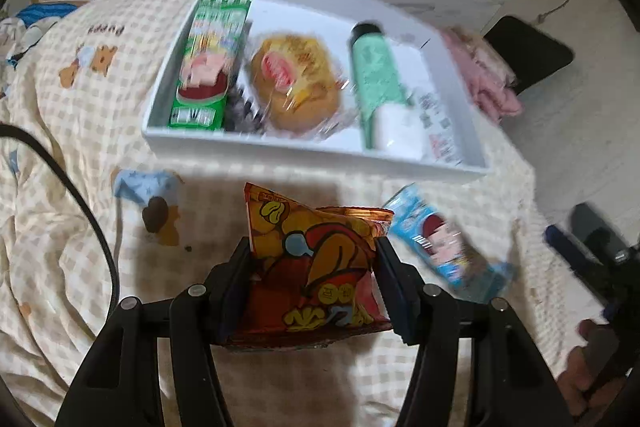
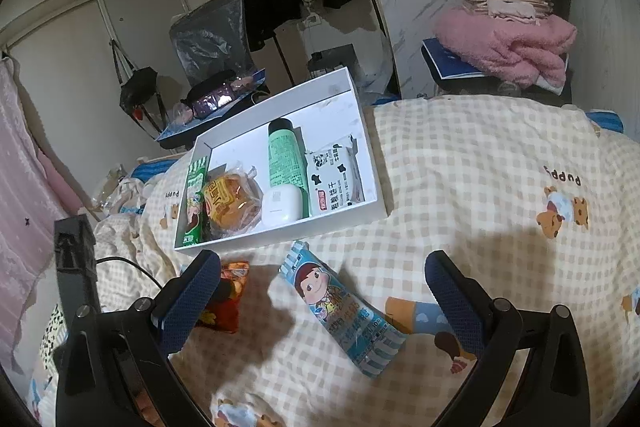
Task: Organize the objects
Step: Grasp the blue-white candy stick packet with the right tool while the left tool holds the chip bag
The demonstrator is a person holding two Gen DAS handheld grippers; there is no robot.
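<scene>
Seen from the left wrist camera, the left gripper (image 1: 316, 267) is clamping an orange snack packet (image 1: 316, 267) between its two pads, the packet standing upright and lifted just above the checked bedspread (image 1: 72, 131). Ahead of it the white tray (image 1: 304, 153) is lying on the bedspread, holding a green carton (image 1: 208, 67) along its left wall, a wrapped round pastry (image 1: 296, 83) beside that, then a green bottle (image 1: 374, 75) with a small white case (image 1: 400, 135) at its near end. A blue candy pack (image 1: 444, 247) is lying on the cover just right of the held packet, apart from the tray. The whole picture is smearing with motion. At the far right edge, the other gripper is showing dimly with a hand (image 1: 588, 375) under it.

From the right wrist camera, the right gripper (image 2: 324, 287) is hanging over the bedspread with its jaws spread wide and nothing between the pads. The blue candy pack (image 2: 344, 311) is lying flat in the gap below them. The orange packet (image 2: 230, 291) is peeking out behind the left finger (image 2: 188, 299). The tray (image 2: 280, 235) is sitting just beyond, also carrying a white biscuit pack (image 2: 336, 179) on its right side.
</scene>
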